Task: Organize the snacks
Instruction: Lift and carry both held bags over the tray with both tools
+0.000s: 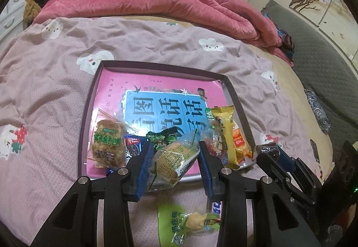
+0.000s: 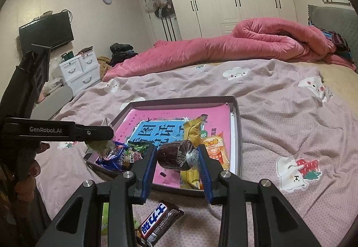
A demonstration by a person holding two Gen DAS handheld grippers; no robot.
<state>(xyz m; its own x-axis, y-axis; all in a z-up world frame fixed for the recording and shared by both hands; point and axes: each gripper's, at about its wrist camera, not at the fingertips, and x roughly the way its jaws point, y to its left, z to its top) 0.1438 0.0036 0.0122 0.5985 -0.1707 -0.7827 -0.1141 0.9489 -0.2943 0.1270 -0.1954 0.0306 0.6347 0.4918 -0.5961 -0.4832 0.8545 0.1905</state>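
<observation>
My left gripper (image 1: 176,154) is shut on a clear packet of yellow biscuit cake (image 1: 173,161), held above the near edge of the pink-bottomed tray (image 1: 89,112). My right gripper (image 2: 176,157) is shut on a dark brown roll in clear wrap (image 2: 175,155), above the tray's (image 2: 237,135) near right part. Lying in the tray are a brown cake packet with a green label (image 1: 107,145), a blue packet (image 1: 133,148), a green-and-black packet (image 1: 161,137), a yellow packet (image 1: 226,128) and an orange packet (image 1: 240,145). In the right wrist view the left gripper (image 2: 107,134) shows at the left.
A Snickers bar (image 2: 158,224) and a green packet (image 1: 188,222) lie on the mauve bedspread (image 1: 56,90) in front of the tray. A rolled pink quilt (image 1: 156,5) runs along the far side of the bed. A hand (image 2: 33,166) holds the left tool.
</observation>
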